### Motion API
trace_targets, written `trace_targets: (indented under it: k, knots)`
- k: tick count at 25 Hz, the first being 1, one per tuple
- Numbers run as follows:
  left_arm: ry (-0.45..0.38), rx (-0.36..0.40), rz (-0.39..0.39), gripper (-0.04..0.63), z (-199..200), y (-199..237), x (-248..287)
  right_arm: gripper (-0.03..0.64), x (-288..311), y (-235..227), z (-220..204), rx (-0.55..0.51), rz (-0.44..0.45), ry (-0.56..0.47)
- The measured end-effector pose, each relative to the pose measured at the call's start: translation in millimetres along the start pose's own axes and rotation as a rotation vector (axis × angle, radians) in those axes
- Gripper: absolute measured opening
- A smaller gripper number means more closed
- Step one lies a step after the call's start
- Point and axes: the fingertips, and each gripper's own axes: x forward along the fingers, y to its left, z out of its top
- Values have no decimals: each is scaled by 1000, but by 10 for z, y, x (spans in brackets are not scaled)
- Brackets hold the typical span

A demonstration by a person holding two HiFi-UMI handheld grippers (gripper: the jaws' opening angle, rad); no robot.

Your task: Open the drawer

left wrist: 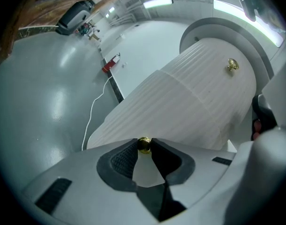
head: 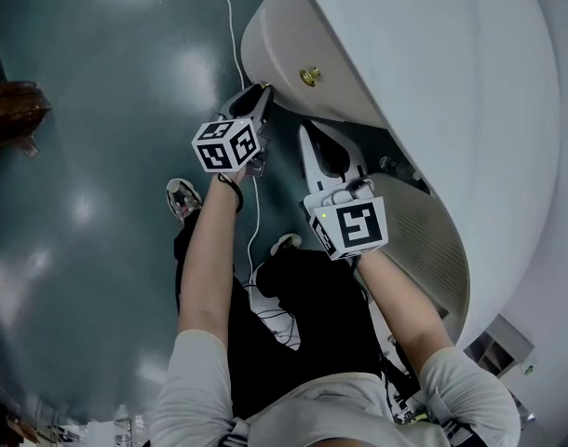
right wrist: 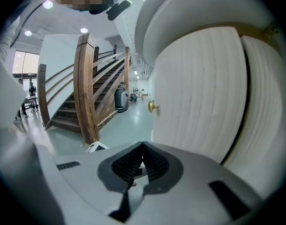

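The left tongs (left wrist: 144, 142) are clenched on a small brass knob (left wrist: 144, 146) on the ribbed white drawer (left wrist: 190, 102), which stands directly ahead of both hands above a grey floor (head: 98, 156). The right tongs (right wrist: 142, 144), pressed together and empty, hover alongside. A second brass knob (left wrist: 232, 65) sits farther along.

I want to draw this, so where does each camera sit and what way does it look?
Head view: on the head, looking down; arms, left tongs, right tongs.
Left gripper view: on left tongs, facing the brass knob they pinch.
Right gripper view: on right tongs, closed, empty, facing stairs.
Shared: all see the ribbed white cabinet.
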Motion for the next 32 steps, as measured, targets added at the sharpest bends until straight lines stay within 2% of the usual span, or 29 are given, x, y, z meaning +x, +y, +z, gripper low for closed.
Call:
trace_targets:
  k: [13, 20, 28, 32]
  knots:
    - [24, -3, 67, 91, -3, 80, -266, 14, -83, 198, 121, 13, 42, 36]
    - [55, 39, 111, 87, -37, 145, -439, 14, -202, 442, 401, -83, 39, -55]
    - [55, 34, 153, 83, -32, 230, -661, 12, -357, 726, 565, -54, 82, -73]
    - [43, 23, 172, 81, -47, 292, -811, 14, -472, 889, 536, -77, 113, -59]
